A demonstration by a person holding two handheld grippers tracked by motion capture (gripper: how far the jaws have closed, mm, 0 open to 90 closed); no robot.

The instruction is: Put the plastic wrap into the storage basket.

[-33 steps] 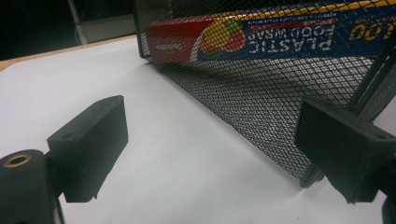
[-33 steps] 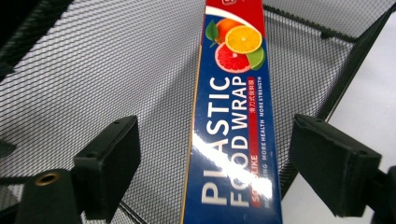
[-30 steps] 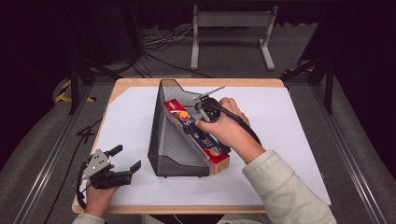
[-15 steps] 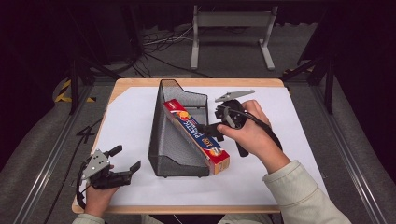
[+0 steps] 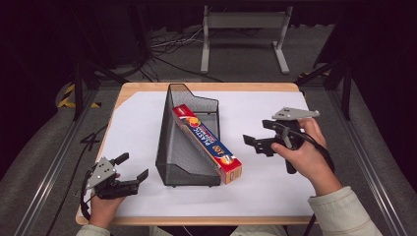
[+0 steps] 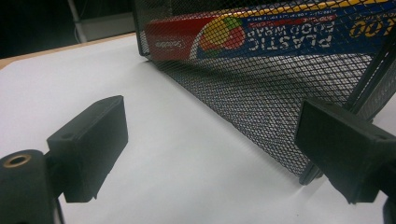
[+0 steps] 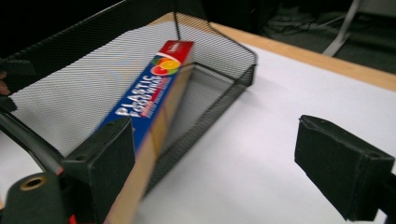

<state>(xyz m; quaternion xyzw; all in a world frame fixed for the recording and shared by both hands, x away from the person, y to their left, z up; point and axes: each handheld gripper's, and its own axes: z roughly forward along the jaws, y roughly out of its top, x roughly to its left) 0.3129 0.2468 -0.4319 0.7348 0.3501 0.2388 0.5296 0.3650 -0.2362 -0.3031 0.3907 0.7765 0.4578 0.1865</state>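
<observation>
A long red and blue plastic food wrap box lies slanted in a black wire mesh file holder, its near end sticking out of the holder's open front. My right gripper hangs open to the right of the holder, apart from the box, nothing between its jaws. My left gripper rests open near the table's front left corner, pointing at the holder's left wall.
A white sheet covers the wooden table. Beyond the table's far edge stand a grey metal frame and loose cables on the floor. The holder sits mid-table between both hands.
My right gripper has let go of the box and drawn back to the right, away from the holder, its jaws open. The box stays leaning in the holder. The left gripper has not moved.
</observation>
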